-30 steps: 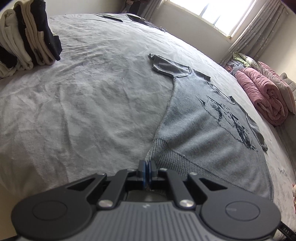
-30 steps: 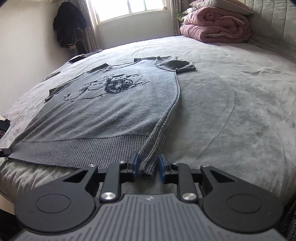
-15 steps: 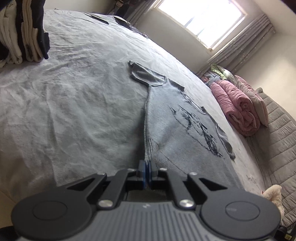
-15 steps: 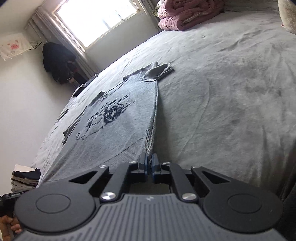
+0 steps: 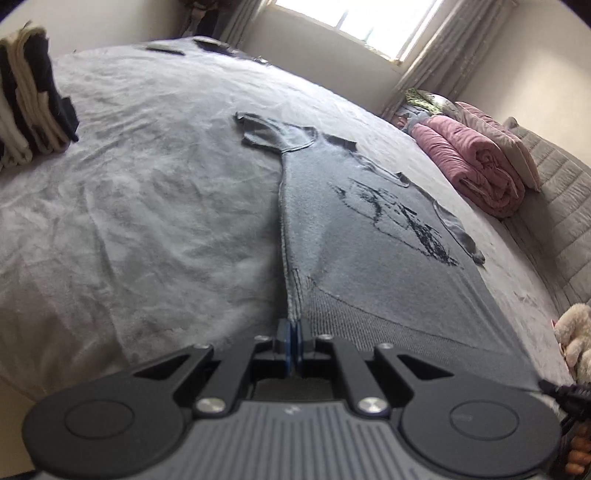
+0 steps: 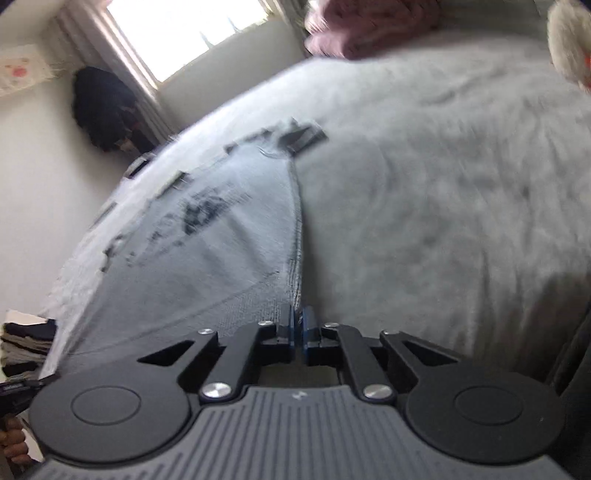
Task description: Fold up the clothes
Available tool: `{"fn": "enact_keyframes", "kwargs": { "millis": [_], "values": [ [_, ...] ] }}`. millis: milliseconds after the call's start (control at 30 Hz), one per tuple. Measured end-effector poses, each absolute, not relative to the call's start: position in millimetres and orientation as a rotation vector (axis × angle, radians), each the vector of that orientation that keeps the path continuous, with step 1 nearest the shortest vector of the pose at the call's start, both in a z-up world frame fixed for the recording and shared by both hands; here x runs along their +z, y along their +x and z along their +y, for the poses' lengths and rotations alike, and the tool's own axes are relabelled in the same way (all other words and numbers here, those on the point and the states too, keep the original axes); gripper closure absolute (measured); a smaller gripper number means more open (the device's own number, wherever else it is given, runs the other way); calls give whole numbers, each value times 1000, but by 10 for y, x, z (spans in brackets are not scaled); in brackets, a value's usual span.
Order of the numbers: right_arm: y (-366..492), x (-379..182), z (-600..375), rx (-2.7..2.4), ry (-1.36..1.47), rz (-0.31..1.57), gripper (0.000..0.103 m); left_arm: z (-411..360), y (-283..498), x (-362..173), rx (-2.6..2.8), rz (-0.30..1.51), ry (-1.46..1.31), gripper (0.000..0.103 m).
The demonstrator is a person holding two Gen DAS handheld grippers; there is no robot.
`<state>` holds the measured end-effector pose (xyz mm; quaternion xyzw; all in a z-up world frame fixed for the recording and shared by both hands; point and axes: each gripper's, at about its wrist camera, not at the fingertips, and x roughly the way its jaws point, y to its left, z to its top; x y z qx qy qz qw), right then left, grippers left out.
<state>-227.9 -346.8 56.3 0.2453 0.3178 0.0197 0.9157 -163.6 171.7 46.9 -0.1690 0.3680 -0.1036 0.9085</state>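
Grey knit sweater (image 5: pixel 369 236) has a dark print, nothing readable; left hand-held gripper (image 5: pixel 294 345) and right hand-held gripper (image 6: pixel 298 330) each pinch its hem corners at bottom centre.

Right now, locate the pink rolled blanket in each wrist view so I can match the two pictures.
Left wrist: pink rolled blanket at right, upper middle, by the headboard past the grey sweater.
Right wrist: pink rolled blanket at the top edge, right of centre, blurred.
Shared landmark: the bright window.
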Motion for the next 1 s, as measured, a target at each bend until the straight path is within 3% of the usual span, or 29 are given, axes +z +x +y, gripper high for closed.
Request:
{"fn": "enact_keyframes", "kwargs": {
  "millis": [67, 167, 600, 767, 867, 933, 1000],
  "values": [
    [-2209, 613, -3490, 23, 479, 675, 99, 1676, -1603, 435, -208, 775, -317, 100],
    [-1961, 254, -3624, -104, 451, 844, 100, 1605, -1473, 245, -175, 871, -263, 100],
    [-1975, 287, -3470, -59, 404, 838, 97, 1361, -1522, 253, -160, 839, -53, 99],
    [-1930, 279, -3473, -39, 422, 855, 89, 1320, -1492, 268, -158, 843, -18, 96],
    [-1923, 296, -3550, -30, 465, 859, 89, 1436, -1442, 297, -163, 867, -102, 92],
    [-1933, 337, -3614, -28, 492, 850, 89, 1524, -1436, 343, -157, 867, -159, 77],
    [-1914, 400, -3678, -18, 502, 834, 88, 1607, -1435, 401, -136, 855, -190, 74]
  ]
}}
